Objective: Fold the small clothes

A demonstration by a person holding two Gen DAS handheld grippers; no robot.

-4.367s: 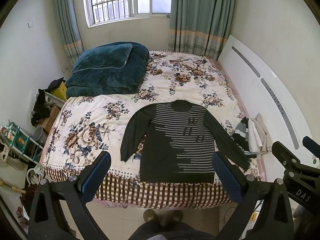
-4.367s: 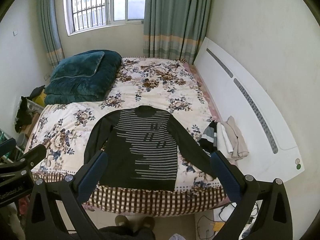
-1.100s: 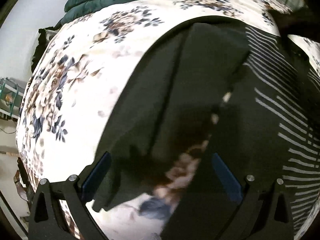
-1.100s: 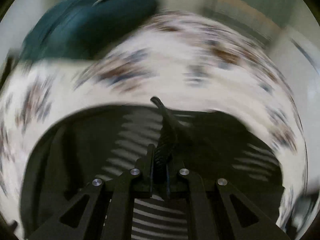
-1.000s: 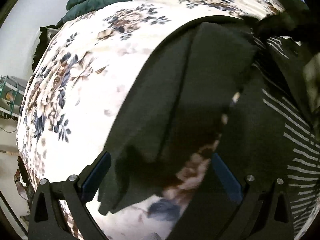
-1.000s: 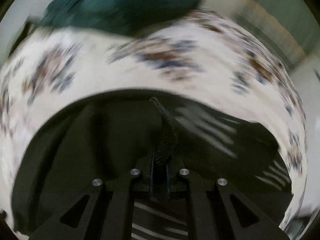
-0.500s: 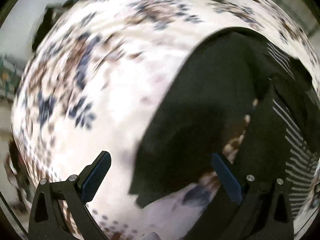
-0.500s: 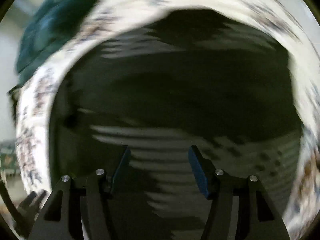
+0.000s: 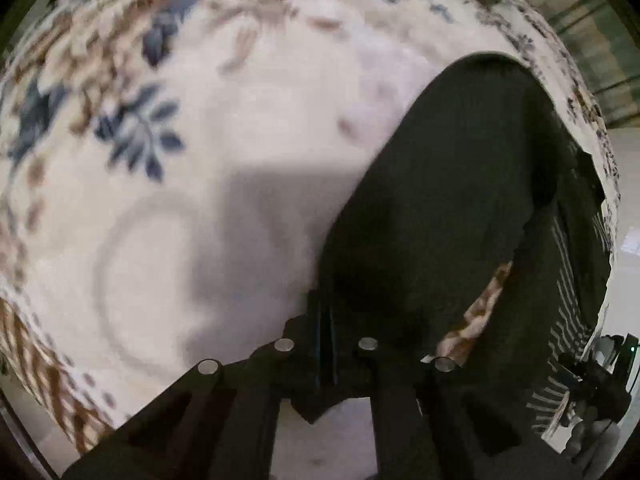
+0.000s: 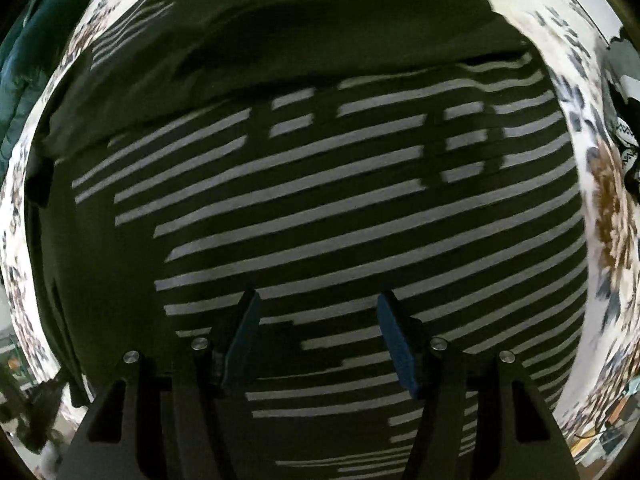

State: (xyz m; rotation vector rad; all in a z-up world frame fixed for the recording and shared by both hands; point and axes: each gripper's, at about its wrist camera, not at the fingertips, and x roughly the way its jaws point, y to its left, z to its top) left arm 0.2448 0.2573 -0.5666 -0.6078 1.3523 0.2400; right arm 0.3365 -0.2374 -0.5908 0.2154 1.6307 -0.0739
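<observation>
**Sleeve fold under way on the flowered bed**

A bed with a flowered cover (image 9: 168,208) fills both views, and a dark striped sweater (image 10: 320,208) lies flat on it, front side up.

Nearest in the left wrist view, the left tool (image 9: 325,320) has its jaws pressed together on the end of the sweater's plain dark sleeve (image 9: 448,200), right at the cuff. From there the sleeve runs up and away to the shoulder, lying beside the body with a sliver of bed cover showing between them. Beyond it the cover's blue and brown flowers blur out toward the far edge.

In the right wrist view, the right tool (image 10: 318,340) hangs close above the striped chest with its blue pads (image 10: 400,348) apart and nothing between them. Farther off, a plain dark band of cloth (image 10: 340,28) lies across the upper chest; this looks like the other sleeve already folded in, though the blur leaves that unsure. At the far right a small heap of other clothes (image 10: 624,120) shows at the bed's edge.

As a judgement, the fold is in its early part: one sleeve seems laid across, the second is gripped and not yet carried over, and the body folds all remain. The sweater's long axis runs from hem near the camera to collar farther away.
</observation>
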